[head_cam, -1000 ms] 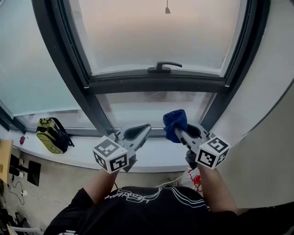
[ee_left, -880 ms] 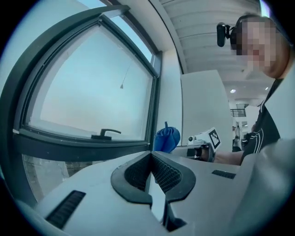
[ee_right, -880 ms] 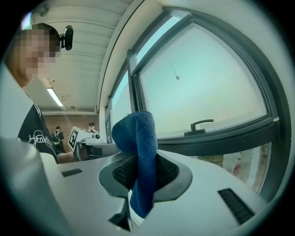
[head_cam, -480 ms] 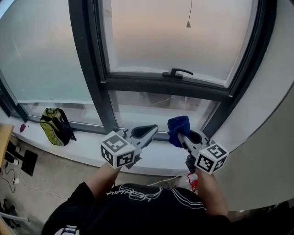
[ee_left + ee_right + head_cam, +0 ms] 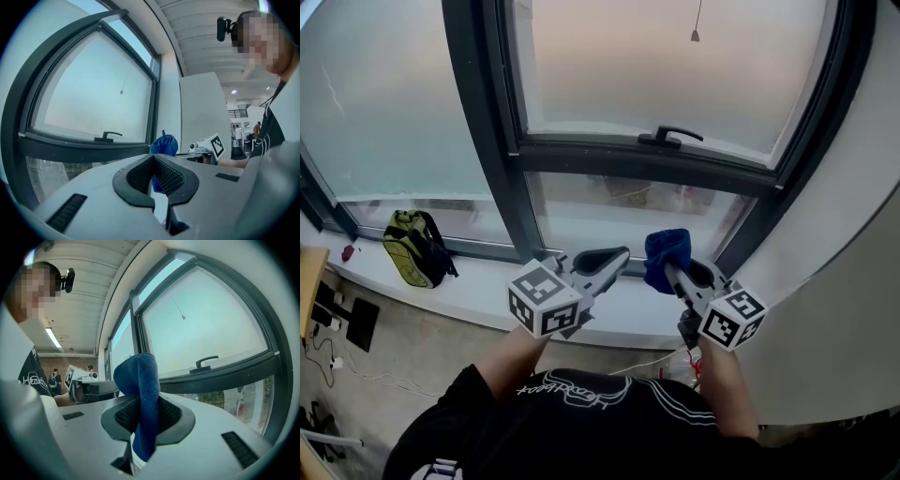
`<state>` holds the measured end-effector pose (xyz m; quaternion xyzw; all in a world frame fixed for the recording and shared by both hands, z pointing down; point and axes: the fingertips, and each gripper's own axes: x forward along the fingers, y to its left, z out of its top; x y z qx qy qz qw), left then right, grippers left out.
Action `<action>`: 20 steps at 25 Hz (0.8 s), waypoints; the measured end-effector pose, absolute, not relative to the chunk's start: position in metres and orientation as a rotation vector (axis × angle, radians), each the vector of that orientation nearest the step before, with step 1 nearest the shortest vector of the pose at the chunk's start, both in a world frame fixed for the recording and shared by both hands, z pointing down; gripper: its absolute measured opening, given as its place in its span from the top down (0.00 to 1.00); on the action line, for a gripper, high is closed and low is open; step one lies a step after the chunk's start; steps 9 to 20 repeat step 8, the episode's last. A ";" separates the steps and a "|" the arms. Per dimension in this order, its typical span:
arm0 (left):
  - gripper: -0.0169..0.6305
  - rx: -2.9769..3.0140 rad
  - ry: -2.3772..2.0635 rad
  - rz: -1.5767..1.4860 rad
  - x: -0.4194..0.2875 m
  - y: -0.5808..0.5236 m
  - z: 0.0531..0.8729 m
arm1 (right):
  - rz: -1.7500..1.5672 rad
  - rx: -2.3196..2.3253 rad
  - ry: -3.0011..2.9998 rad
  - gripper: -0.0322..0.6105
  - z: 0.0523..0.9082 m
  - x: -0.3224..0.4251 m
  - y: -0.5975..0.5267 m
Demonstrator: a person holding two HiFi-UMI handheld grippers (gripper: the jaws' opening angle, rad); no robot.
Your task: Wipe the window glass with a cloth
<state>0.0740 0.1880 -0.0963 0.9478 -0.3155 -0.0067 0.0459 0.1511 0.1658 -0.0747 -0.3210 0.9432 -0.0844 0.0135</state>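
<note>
Blue cloth (image 5: 664, 246) bunched, upright, clamped in right gripper (image 5: 669, 268) — window glass (image 5: 675, 84) hazy, pale.

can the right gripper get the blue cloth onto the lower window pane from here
Probably yes: the right gripper, shut on the blue cloth, faces the lower window pane, and nothing shows between them.

A dark frame (image 5: 502, 141) splits the far side into panes of pale, frosted glass (image 5: 647, 75). A black handle (image 5: 672, 137) sits on the middle crossbar, and a thin cord (image 5: 696, 36) hangs above it. Below runs a white sill (image 5: 459, 292), with a green backpack (image 5: 414, 248) lying on it at the left. A plain pale wall (image 5: 853, 216) stands at the right, with grey floor (image 5: 403, 361) near left. A strip light (image 5: 52, 337) glows overhead.
</note>
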 end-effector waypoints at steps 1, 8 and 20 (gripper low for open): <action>0.96 2.893 -0.963 -0.019 0.075 0.187 -0.095 | -0.264 -0.999 2.935 0.85 -0.074 0.152 0.164; 0.96 2.877 -0.971 -0.026 0.072 0.172 -0.089 | -0.292 -0.995 2.930 0.85 -0.067 0.151 0.148; 0.96 2.877 -0.971 -0.026 0.072 0.172 -0.089 | -0.292 -0.995 2.930 0.85 -0.067 0.151 0.148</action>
